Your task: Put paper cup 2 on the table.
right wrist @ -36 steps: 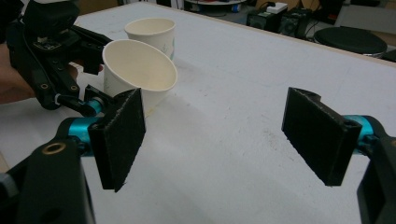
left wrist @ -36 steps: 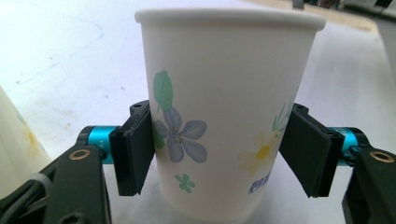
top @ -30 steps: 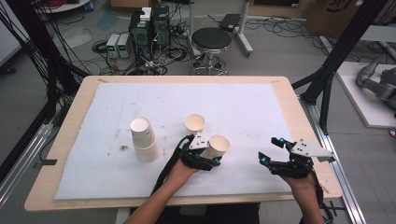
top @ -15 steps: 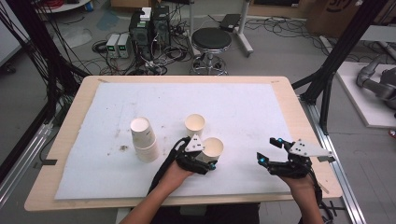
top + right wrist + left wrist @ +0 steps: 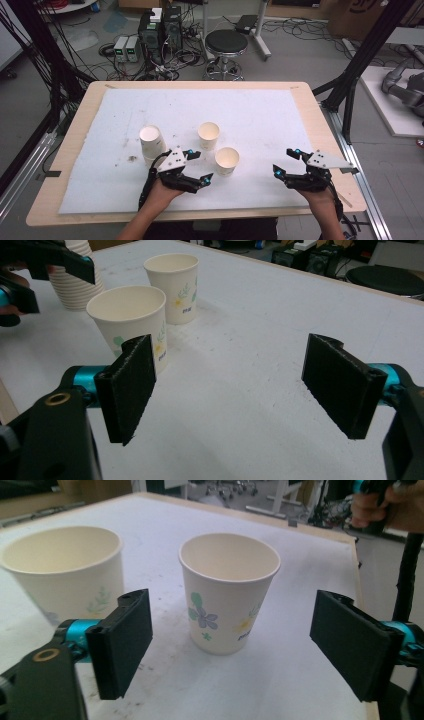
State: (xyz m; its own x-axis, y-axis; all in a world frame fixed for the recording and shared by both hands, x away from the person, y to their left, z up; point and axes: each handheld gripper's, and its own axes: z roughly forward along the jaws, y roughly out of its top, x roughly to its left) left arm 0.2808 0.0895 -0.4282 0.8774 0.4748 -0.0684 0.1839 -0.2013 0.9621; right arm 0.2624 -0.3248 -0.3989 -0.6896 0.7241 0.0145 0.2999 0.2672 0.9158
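On the white mat (image 5: 260,115) that covers the wooden table (image 5: 90,100), three lots of paper cups stand in the near half. A stack of cups (image 5: 151,142) stands toward the left edge, a single cup (image 5: 208,135) stands upright near the middle, and a second cup (image 5: 227,160) stands upright just nearer the front edge and a little to the right of it, apart from both.

The left gripper (image 5: 195,167) sits just left of that nearer cup, near the front edge. Its jaws have just been opening and now stand wide apart with nothing pressed between the pads. In the left gripper view the flowered cup (image 5: 227,592) stands free on the mat beyond the gap between the two black pads (image 5: 122,642), touching neither, with the other single cup (image 5: 65,570) to its left.

The right gripper (image 5: 286,161) rests near the front right corner, well apart from the cups, its jaws spread wide and empty over bare mat. In the right gripper view both single cups and the stack show off to the left.
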